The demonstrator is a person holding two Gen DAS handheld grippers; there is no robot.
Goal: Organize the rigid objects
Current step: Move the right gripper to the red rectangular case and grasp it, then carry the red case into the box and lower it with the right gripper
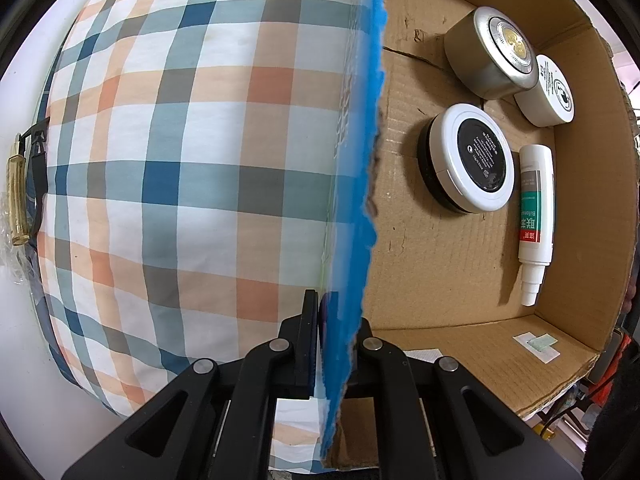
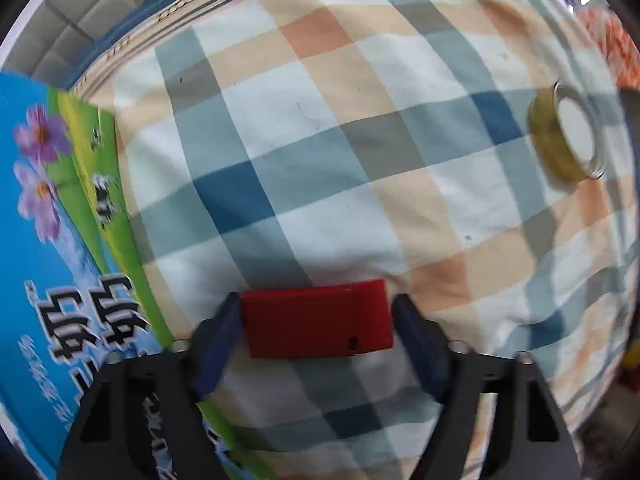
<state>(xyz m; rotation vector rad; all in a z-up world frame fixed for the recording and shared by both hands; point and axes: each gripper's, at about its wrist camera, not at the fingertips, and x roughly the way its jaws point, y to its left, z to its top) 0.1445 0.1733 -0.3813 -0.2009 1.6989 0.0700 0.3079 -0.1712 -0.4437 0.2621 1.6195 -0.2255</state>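
Right gripper [image 2: 318,320], pointing down at the bed: jaws spread either side of a red box [image 2: 318,318] lying flat on the checked sheet [image 2: 360,140]. Left pad looks touching or nearly touching the box's end; right pad stands just clear. No firm pinch yet.

Left gripper [image 1: 334,344]: jaws pressed together on the wall of the cardboard box [image 1: 400,240], pinching its blue-printed side and holding it steady.

Inside the cardboard box: silver tin [image 1: 490,54], white jar [image 1: 546,92], round white-and-black case [image 1: 468,160], white tube [image 1: 534,216], all near the far wall.

Right of the red box, well apart, a yellow-sided jar [image 2: 566,136] lies tipped on the sheet.

Risks, as judged: the sheet is soft, so the red box may sink or tilt as the pads close and slip out. An off-centre pinch across its long side could let it swing when lifted. Picture is blurred; contact uncertain.
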